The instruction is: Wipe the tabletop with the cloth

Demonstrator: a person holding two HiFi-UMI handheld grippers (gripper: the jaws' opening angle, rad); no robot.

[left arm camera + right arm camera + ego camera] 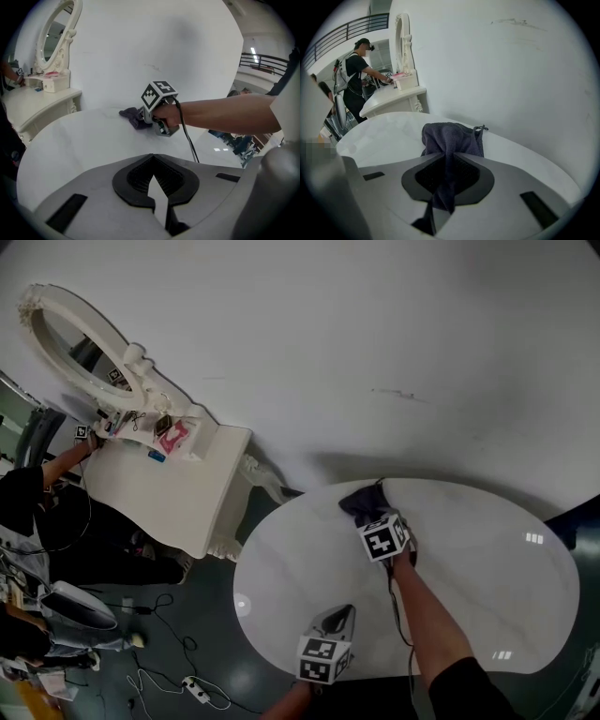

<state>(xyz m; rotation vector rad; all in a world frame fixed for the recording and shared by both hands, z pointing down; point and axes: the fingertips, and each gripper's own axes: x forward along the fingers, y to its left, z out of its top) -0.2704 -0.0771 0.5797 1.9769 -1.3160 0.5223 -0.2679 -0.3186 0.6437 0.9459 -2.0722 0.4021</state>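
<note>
A dark grey-blue cloth (pixel 359 500) lies bunched at the far edge of the white oval tabletop (pixel 487 587), close to the wall. My right gripper (pixel 373 518) is shut on its near end. In the right gripper view, the cloth (pixel 452 137) runs from between the jaws out onto the tabletop (pixel 384 136). My left gripper (pixel 338 619) hovers over the table's near edge, shut with nothing in it. From the left gripper view, the left gripper (pixel 153 157) faces the right gripper (pixel 143 120) and the cloth (pixel 132 114) across the tabletop (pixel 70 145).
A white vanity (pixel 169 488) with an oval mirror (pixel 80 343) stands just left of the table. A person (pixel 356 79) works at that vanity. Cables (pixel 178 681) lie on the dark floor. A white wall (pixel 394 352) runs right behind the table.
</note>
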